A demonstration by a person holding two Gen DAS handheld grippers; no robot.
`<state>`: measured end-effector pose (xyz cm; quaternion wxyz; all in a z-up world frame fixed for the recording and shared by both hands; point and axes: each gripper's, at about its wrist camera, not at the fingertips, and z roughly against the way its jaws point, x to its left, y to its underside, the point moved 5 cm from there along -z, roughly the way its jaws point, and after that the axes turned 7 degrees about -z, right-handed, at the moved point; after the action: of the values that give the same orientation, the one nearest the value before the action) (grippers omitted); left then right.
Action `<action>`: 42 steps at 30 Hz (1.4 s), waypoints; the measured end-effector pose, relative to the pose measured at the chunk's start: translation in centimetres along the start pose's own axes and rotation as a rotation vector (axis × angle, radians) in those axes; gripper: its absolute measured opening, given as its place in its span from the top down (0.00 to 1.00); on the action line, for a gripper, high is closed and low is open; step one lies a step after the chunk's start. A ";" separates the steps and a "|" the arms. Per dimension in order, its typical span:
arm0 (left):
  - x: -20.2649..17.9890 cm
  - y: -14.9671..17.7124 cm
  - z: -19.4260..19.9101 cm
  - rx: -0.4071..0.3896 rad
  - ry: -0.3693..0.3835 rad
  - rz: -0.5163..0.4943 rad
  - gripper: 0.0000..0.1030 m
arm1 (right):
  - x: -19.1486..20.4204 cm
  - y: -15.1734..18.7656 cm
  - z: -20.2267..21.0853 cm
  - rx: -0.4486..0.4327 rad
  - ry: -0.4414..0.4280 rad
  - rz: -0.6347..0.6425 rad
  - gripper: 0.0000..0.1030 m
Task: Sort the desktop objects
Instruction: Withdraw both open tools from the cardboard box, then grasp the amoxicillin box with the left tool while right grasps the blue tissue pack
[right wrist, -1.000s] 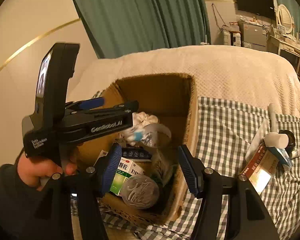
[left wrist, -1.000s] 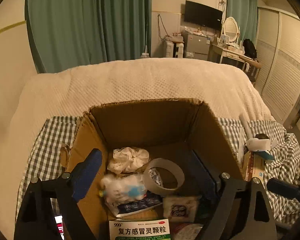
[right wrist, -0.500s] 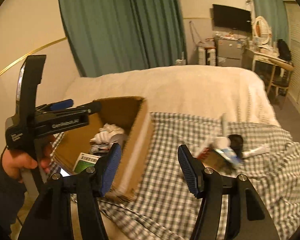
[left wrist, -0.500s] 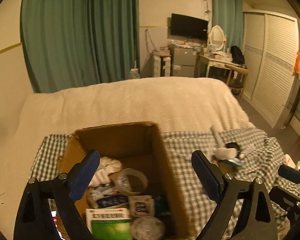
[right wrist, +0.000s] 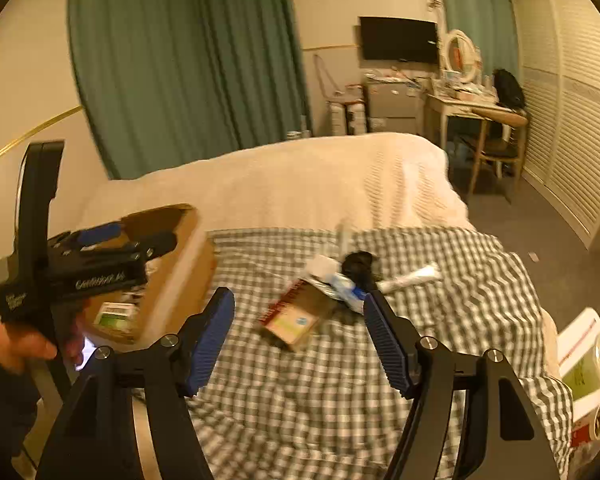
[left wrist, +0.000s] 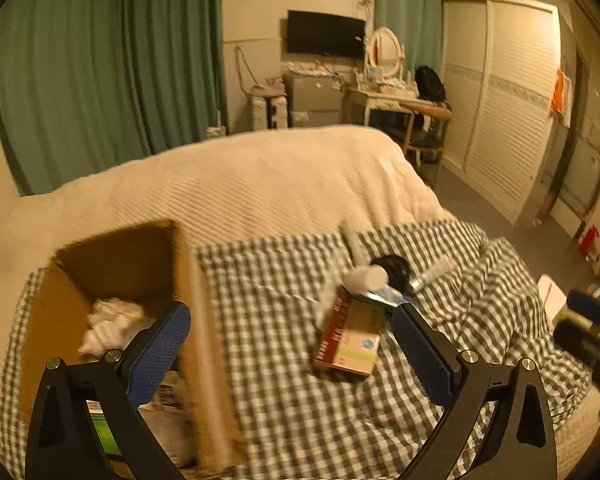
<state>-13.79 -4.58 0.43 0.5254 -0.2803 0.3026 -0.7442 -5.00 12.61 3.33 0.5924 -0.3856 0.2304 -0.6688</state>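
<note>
Here, a grey-and-white checked cloth (right wrist: 340, 380) covers the bed, with an open brown cardboard box (left wrist: 204, 320) at its left, already holding crumpled white tissue (left wrist: 112, 320). Well apart to the right lies a small heap: a flat red-and-tan carton (right wrist: 290, 316), a white tube (right wrist: 410, 276), something black. Both the left gripper (left wrist: 290, 354) and right gripper (right wrist: 300, 338) hang empty, fingers spread wide. The heap overlaps; a careless pinch could drag neighbours or snag cloth.
</note>
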 end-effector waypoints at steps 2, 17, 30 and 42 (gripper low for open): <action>-1.5 0.9 -2.0 0.024 0.020 -0.017 0.00 | -2.1 0.3 -0.6 0.006 0.020 -0.028 0.34; -5.2 7.9 -15.8 0.147 0.071 -0.016 0.00 | -10.3 3.7 -11.9 0.130 0.012 -0.071 0.34; -7.3 8.7 -20.1 0.186 0.127 -0.043 0.20 | -12.1 2.3 -22.3 0.229 -0.038 -0.165 0.34; -5.9 9.1 -19.1 0.209 0.150 0.018 0.20 | -10.0 3.8 -28.0 0.309 -0.120 -0.197 0.34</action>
<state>-20.55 1.57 -19.58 0.5341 -0.1647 0.2643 -0.7860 -24.77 17.43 -18.73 0.5891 -0.3499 0.0505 -0.7266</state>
